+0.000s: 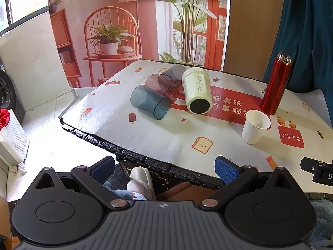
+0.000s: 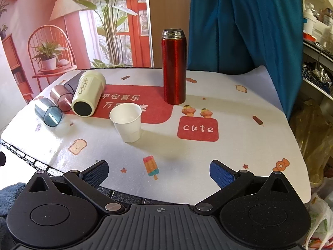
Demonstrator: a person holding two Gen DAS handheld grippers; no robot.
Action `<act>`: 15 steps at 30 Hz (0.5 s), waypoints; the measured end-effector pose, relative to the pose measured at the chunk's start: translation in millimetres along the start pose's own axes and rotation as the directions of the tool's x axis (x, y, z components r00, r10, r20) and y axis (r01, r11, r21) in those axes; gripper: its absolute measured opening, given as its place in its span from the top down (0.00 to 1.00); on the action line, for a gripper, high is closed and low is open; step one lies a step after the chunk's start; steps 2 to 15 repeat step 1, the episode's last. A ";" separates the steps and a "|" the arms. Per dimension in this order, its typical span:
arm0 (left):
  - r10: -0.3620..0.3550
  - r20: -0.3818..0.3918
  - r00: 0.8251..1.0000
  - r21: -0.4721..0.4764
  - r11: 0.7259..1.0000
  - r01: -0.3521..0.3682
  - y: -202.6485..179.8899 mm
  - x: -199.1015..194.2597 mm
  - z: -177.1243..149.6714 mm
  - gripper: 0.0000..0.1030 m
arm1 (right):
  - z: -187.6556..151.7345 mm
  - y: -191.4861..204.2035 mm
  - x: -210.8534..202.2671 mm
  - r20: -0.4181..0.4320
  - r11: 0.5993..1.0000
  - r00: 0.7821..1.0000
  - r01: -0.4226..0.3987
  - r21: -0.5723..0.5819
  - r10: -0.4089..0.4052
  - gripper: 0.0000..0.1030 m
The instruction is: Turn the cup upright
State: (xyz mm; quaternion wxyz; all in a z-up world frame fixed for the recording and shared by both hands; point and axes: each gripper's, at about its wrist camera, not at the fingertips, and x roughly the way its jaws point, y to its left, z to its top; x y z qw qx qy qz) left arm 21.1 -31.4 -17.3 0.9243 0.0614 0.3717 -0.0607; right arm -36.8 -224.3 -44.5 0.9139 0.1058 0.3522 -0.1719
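Observation:
Several cups lie on their sides at the table's far left: a blue clear cup (image 1: 150, 102) (image 2: 48, 113), a pink clear cup (image 1: 162, 88) (image 2: 60, 97), a dark clear cup (image 1: 172, 73) (image 2: 71, 84) and a cream tumbler (image 1: 196, 90) (image 2: 88, 93). A white paper cup (image 1: 256, 126) (image 2: 127, 121) and a red flask (image 1: 276, 83) (image 2: 174, 66) stand upright. My left gripper (image 1: 164, 169) is open and empty at the table's near edge. My right gripper (image 2: 159, 173) is open and empty over the near part of the table.
The table (image 2: 239, 156) has a patterned white and red cloth. A white perforated bin (image 1: 12, 137) stands on the floor at the left. A blue curtain (image 2: 239, 20) hangs behind the table. Shelves and bags (image 2: 316, 108) are on the right.

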 end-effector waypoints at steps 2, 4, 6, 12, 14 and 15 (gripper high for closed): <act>-0.001 -0.001 1.000 -0.002 1.000 0.001 0.4 0.1 0.1 0.00 | 0.0 0.0 0.4 -0.001 1.000 1.000 0.000 0.000 0.000 0.00; -0.001 -0.001 1.000 -0.002 1.000 0.001 0.4 0.1 0.1 0.00 | 0.0 0.0 0.4 -0.001 1.000 1.000 0.000 0.000 0.000 0.00; -0.001 -0.001 1.000 -0.002 1.000 0.001 0.4 0.1 0.1 0.00 | 0.0 0.0 0.4 -0.001 1.000 1.000 0.000 0.000 0.000 0.00; -0.001 -0.001 1.000 -0.002 1.000 0.001 0.4 0.1 0.1 0.00 | 0.0 0.0 0.4 -0.001 1.000 1.000 0.000 0.000 0.000 0.00; -0.001 -0.001 1.000 -0.002 1.000 0.001 0.4 0.1 0.1 0.00 | 0.0 0.0 0.4 -0.001 1.000 1.000 0.000 0.000 0.000 0.00; -0.001 -0.001 1.000 -0.002 1.000 0.001 0.4 0.1 0.1 0.00 | 0.0 0.0 0.4 -0.001 1.000 1.000 0.000 0.000 0.000 0.00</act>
